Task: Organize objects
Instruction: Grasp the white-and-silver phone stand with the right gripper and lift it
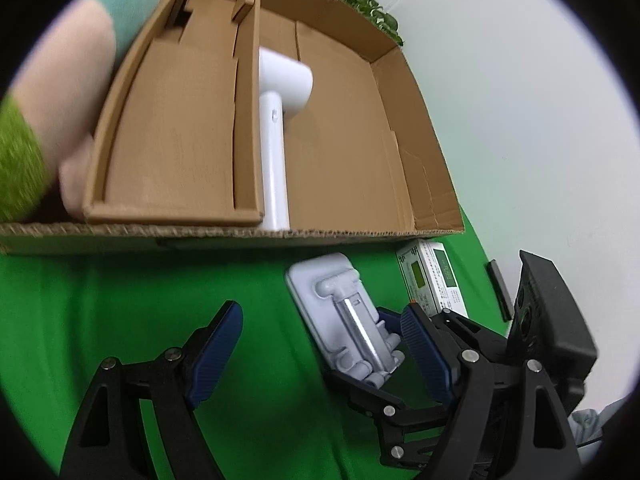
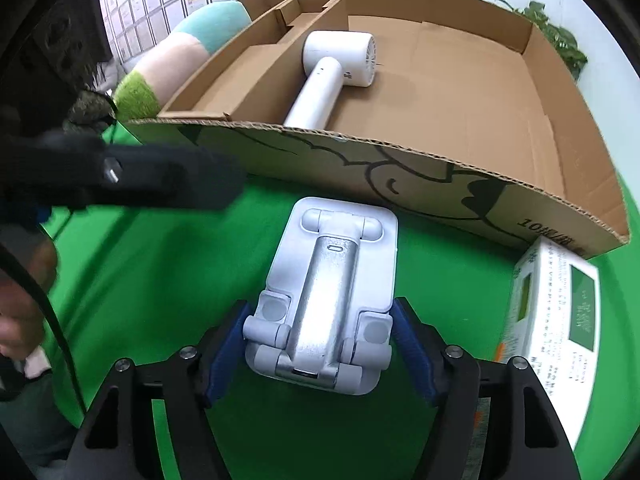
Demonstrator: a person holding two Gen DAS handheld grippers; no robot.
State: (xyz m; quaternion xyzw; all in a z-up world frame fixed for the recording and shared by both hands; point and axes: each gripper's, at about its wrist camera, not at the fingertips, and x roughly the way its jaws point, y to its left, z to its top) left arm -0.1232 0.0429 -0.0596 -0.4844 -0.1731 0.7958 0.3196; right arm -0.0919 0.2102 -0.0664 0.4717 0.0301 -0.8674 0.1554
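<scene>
open green cloth [image 2: 152,280] left of stand [image 2: 332,280]; carton wall [image 2: 400,176] behind.

Cardboard box [image 2: 460,184] sits on the worktop [image 2: 160,264], open side up. Inside it, hair dryer [image 2: 332,68] lies flat, just right of a cardboard insert tray [image 2: 224,80] at the box's left end. Folding stand [image 2: 328,288] lies on the worktop before the box's near wall. Small carton [image 2: 560,328] right of the stand. Plush cushion [image 2: 176,64] outside the box's left end. Potted plant [image 2: 560,40] behind the box.

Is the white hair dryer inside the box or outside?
Inside. The hair dryer lies flat on the floor of the cardboard box, beside its inner divider.
</scene>
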